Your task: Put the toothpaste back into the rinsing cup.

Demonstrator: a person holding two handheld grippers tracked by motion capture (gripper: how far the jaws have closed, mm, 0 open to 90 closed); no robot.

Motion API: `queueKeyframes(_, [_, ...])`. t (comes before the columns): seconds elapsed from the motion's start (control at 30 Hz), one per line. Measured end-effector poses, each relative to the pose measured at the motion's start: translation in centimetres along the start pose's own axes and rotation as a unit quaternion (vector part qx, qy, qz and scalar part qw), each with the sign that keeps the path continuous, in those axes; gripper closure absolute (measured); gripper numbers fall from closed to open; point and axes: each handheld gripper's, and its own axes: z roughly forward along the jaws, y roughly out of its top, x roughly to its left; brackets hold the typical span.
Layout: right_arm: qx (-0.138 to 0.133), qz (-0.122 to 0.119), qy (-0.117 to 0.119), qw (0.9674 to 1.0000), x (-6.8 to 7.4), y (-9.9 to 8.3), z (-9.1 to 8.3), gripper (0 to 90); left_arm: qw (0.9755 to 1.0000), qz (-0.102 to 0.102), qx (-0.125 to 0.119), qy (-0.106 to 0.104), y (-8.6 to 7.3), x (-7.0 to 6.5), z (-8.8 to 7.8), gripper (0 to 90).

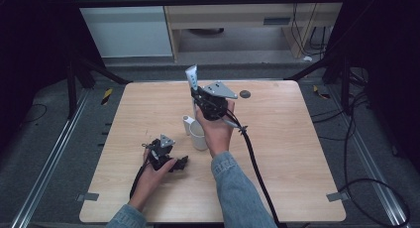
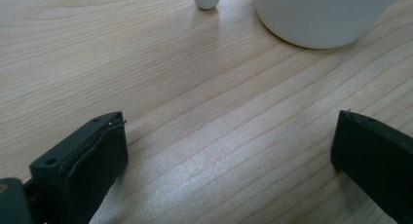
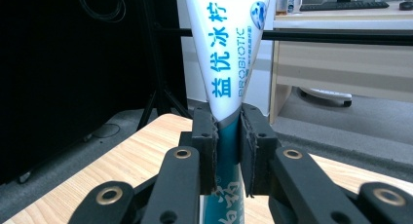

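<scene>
Right gripper (image 3: 227, 151): my jaws were clamped narrow on the toothpaste tube (image 3: 229, 53); the pads pinched it low on its body, with the flat crimped end fanning upward toward the top of the frame

Tube, high view: I held the toothpaste tube (image 1: 191, 78) upright and lifted off the table (image 1: 297, 153), just above centre of the frame; my right gripper (image 1: 200, 96) sat directly beneath it

Left gripper (image 2: 229, 151): my jaws stood wide apart with nothing between them, bare wood showing in the gap; in the high view the left gripper (image 1: 184, 161) rested low on the table at lower left of centre

Cup (image 1: 198, 135): a white cup stood near the middle of the table, just below my right hand; its rounded base (image 2: 316, 19) filled the upper right of the left gripper view

Small white cylinder (image 1: 188, 123): stood just left of the cup, apart from it; what it was I could not tell

Step in hand: as I judged it, carrying the tube, most likely toward the cup

Next move: I judged it called for bringing the tube over the cup's mouth, keeping it upright, lowering, then opening my right jaws; the left gripper was free to steady the cup
</scene>
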Motion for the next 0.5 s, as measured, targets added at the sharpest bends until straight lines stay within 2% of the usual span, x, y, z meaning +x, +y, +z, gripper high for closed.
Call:
queueKeyframes(0.3, [-0.009, 0.003, 0.0, 1.0, -0.1, -1.1, -0.8, 78.4, 1.0, -0.002, 0.0, 0.001, 0.0, 0.0, 0.0, 0.0])
queueKeyframes(0.5, [-0.008, -0.01, -0.01, 0.9999, -0.2, -2.3, -1.1, 78.4, 1.0, -0.003, -0.001, 0.002, 0.0, 0.0, 0.0, 0.0])
